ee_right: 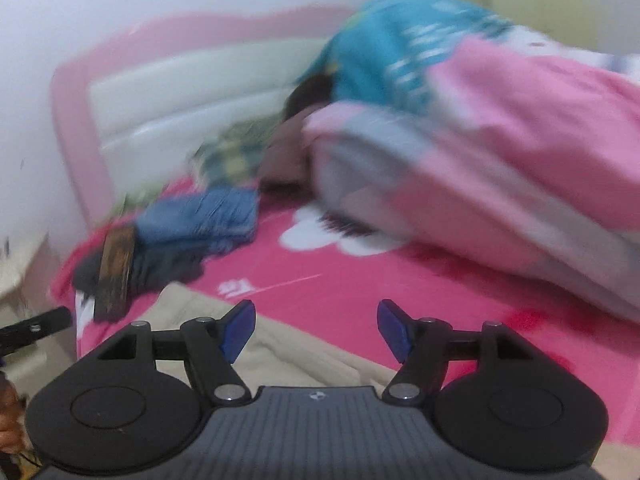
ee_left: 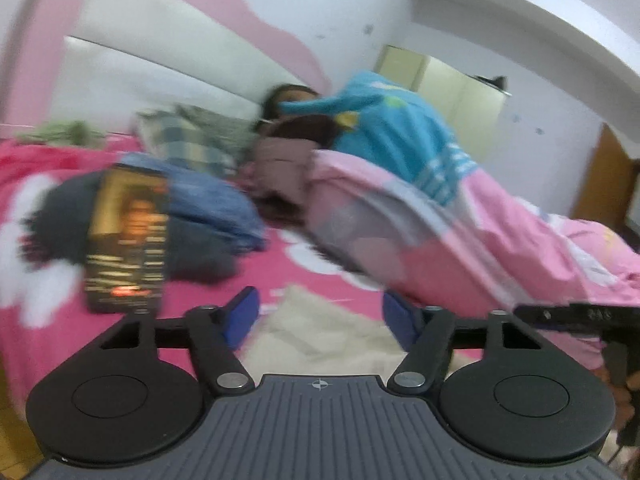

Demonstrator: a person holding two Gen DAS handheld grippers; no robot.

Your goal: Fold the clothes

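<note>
A cream garment (ee_left: pixel 324 332) lies on the pink bed sheet (ee_left: pixel 256 276) right in front of my left gripper (ee_left: pixel 318 316), which is open and holds nothing. In the right wrist view the same cream garment (ee_right: pixel 288 344) lies under and to the left of my right gripper (ee_right: pixel 316 330), also open and empty. A pile of folded blue clothes (ee_left: pixel 208 204) and dark grey clothes (ee_left: pixel 64 220) lies further back on the left; the blue clothes (ee_right: pixel 204 216) also show in the right wrist view. Both views are blurred.
A person (ee_left: pixel 288 100) lies at the head of the bed under a pink quilt (ee_left: pixel 460 232) and a blue blanket (ee_left: pixel 400 128). A dark phone-like slab (ee_left: pixel 128 240) stands against the clothes pile. A checked pillow (ee_left: pixel 188 136) leans at the white headboard (ee_left: pixel 160 72).
</note>
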